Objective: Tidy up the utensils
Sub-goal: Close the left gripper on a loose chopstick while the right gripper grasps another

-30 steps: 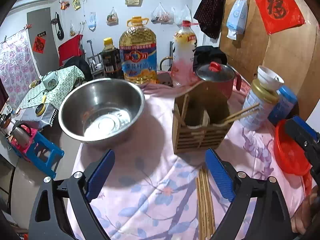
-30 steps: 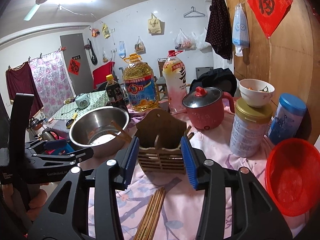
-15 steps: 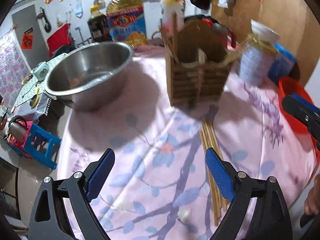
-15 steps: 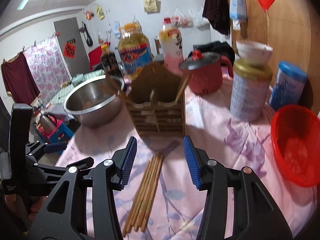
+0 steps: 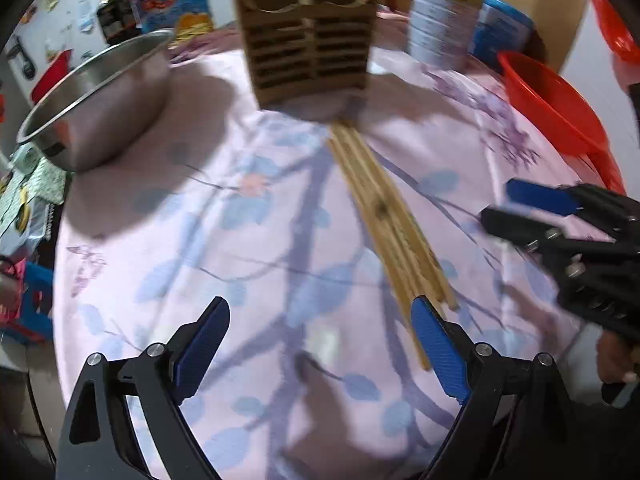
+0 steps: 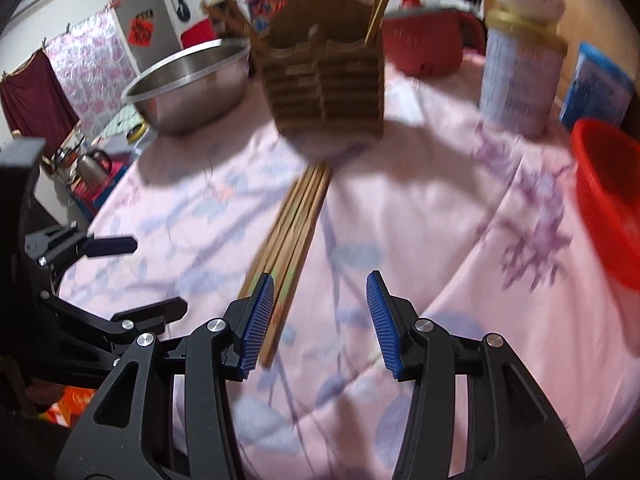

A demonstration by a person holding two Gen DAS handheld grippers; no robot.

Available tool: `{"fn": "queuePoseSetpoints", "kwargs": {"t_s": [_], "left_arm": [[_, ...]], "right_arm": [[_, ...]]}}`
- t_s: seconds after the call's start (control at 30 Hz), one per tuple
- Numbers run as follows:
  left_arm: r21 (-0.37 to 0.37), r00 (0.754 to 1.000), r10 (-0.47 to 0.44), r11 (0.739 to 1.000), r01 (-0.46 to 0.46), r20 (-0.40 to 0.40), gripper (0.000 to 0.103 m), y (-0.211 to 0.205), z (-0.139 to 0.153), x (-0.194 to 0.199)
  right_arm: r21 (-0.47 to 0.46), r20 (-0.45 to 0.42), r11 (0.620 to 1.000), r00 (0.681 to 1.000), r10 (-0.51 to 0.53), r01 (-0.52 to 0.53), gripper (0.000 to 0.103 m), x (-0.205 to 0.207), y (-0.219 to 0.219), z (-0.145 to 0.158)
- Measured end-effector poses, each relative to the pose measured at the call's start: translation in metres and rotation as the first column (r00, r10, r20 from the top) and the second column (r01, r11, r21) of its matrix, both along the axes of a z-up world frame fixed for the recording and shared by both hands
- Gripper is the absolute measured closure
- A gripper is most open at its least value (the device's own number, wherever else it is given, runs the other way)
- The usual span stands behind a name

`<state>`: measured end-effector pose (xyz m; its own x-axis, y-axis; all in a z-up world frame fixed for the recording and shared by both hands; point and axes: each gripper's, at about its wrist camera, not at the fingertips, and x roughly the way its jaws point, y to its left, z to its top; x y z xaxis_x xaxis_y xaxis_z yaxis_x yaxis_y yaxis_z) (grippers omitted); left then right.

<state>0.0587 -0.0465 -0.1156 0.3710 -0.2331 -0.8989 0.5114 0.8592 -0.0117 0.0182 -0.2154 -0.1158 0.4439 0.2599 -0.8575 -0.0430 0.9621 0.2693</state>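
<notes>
Both views now tipped down toward the pink floral tablecloth, where a second ago they looked level across the table – a descent toward the bundle of bare wooden chopsticks lying flat, far ends just short of the slatted wooden utensil holder. Left gripper spread wide, nothing between the blue pads, its right pad touching or just over the bundle's near end. Right gripper likewise apart and empty, left pad at the near tips. Steel bowl and red plastic basket off to the sides, untouched. Probably the approach to a first pick – chopsticks not yet lifted, a few sticks already standing in the holder.
</notes>
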Motion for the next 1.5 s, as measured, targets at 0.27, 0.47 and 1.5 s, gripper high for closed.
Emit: {"fn": "queuePoseSetpoints", "kwargs": {"t_s": [0.27, 0.47, 1.5], "left_arm": [[-0.031, 0.989, -0.123, 0.992, 0.121, -0.076, 0.013, -0.013, -0.023, -0.028], [-0.001, 0.992, -0.093, 0.996, 0.093, -0.085, 0.013, -0.006, -0.039, -0.026], [0.006, 0.999, 0.015, 1.000, -0.015, -0.028, 0.011, 0.006, -0.040, -0.002]], "right_arm": [[0.037, -0.072, 0.998, 0.996, 0.045, -0.043, 0.054, -0.021, 0.010, -0.026], [0.044, -0.072, 0.998, 0.996, 0.053, -0.050, 0.053, -0.027, 0.014, -0.031], [-0.057, -0.009, 0.998, 1.000, -0.017, 0.017, 0.057, -0.015, -0.002, -0.030]]}}
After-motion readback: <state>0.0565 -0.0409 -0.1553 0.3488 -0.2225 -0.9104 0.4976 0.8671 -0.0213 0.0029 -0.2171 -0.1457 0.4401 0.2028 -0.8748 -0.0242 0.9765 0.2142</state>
